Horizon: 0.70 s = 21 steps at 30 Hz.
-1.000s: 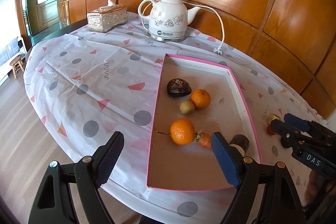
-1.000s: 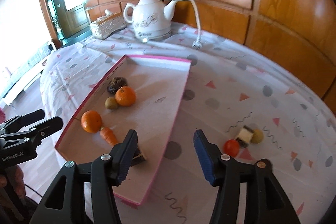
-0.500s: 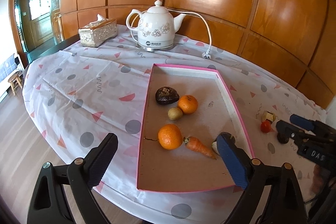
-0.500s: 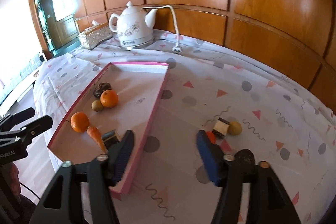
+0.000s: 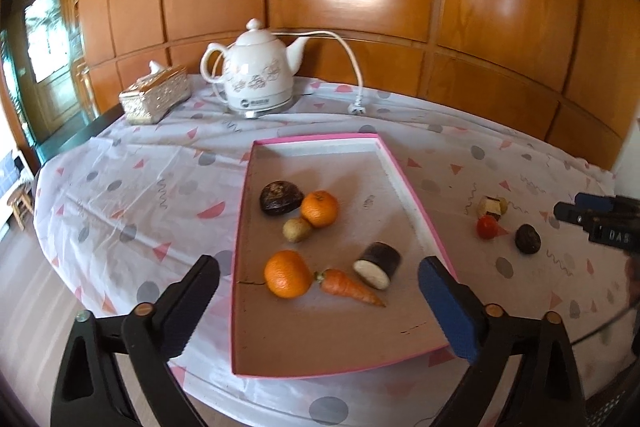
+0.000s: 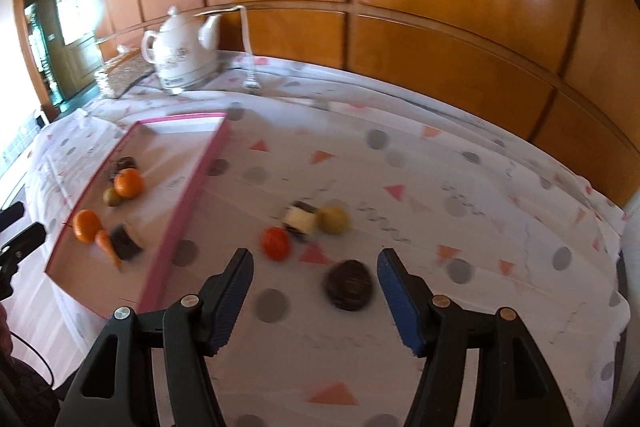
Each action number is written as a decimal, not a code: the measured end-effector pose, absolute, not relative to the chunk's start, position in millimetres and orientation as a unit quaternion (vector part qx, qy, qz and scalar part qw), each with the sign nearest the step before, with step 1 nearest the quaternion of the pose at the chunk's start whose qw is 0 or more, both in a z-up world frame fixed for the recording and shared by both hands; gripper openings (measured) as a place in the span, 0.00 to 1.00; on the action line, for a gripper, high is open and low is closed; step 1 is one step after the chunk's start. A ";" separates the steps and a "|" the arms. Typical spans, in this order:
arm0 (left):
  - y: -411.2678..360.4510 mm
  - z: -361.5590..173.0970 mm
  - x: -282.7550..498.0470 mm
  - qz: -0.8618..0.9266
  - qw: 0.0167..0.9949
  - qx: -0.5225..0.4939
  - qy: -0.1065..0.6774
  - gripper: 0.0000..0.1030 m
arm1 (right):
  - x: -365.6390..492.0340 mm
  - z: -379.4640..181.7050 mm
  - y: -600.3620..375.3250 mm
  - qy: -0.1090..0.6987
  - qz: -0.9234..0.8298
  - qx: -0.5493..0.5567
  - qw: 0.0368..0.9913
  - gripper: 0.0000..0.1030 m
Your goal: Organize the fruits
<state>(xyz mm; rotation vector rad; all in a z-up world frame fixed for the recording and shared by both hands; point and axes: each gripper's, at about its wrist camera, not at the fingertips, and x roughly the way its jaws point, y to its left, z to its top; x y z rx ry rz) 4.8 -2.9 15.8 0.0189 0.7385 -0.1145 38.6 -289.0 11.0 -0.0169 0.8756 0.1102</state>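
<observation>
Two glossy oranges [image 5: 288,274] and a tapered carrot [image 5: 349,288] lie in the pink-rimmed cardboard tray [image 5: 408,183]. Left claw [image 5: 319,301] is opening, nothing between its pads — right claw [image 6: 313,291] spread over a blurred, dark, round lump [image 6: 349,285].

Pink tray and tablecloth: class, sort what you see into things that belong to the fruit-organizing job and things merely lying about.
Part of the job:
- pink tray
- two oranges, carrot, eggplant piece, already in the tray
- red tomato, yellow fruit, dark round fruit, out on the cloth

Just lying about:
- white kettle and its cord
- tissue box
</observation>
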 end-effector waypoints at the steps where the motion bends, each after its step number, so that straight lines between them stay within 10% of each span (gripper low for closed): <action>1: -4.8 15.6 5.2 -0.060 0.931 0.011 0.360 1.00 | 38.3 11.0 -294.3 0.426 0.048 -0.008 0.904 0.63; 21: -33.1 19.4 16.0 -0.106 0.927 0.016 0.360 1.00 | 26.6 2.6 -402.6 0.469 -0.033 0.016 0.882 0.63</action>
